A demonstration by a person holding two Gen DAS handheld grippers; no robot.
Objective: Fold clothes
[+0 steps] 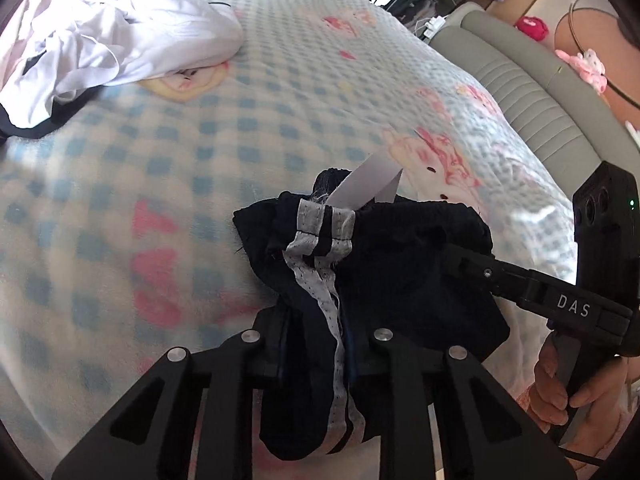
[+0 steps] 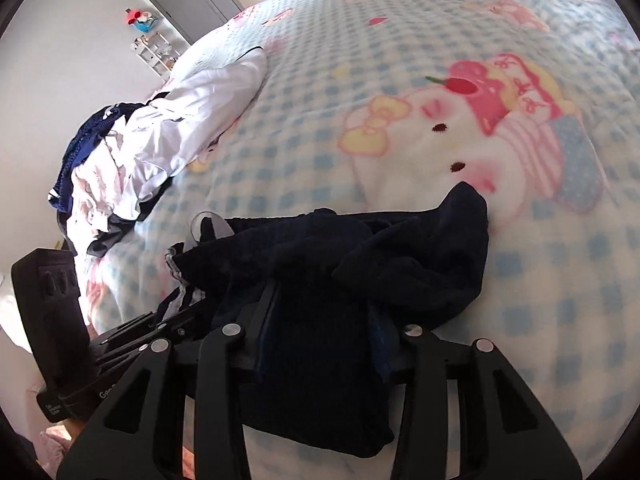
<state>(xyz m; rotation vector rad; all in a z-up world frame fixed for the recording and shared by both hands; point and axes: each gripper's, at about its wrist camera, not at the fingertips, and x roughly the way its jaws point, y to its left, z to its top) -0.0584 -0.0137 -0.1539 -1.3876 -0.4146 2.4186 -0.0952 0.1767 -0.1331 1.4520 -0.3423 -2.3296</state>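
The dark shorts [image 1: 400, 264] lie bunched crosswise between both claws; the left gripper [image 1: 316, 344] clamps their striped side seam; the right gripper [image 2: 320, 340] seems clenched on the other end, pads hidden.

We take the bunched dark navy shorts with the white mesh side stripe [image 1: 360, 264] as our landmark. Beyond them and to their left the blue-and-white checked fleece blanket with pink cartoon prints [image 1: 160, 160] lies bare, so we have open passage there. Farther off on that side, a heap of crumpled white and navy clothes [image 1: 112, 32] blocks the way. To the shorts' right, the grey padded ribbed bed edge [image 1: 520, 88] bounds our room.
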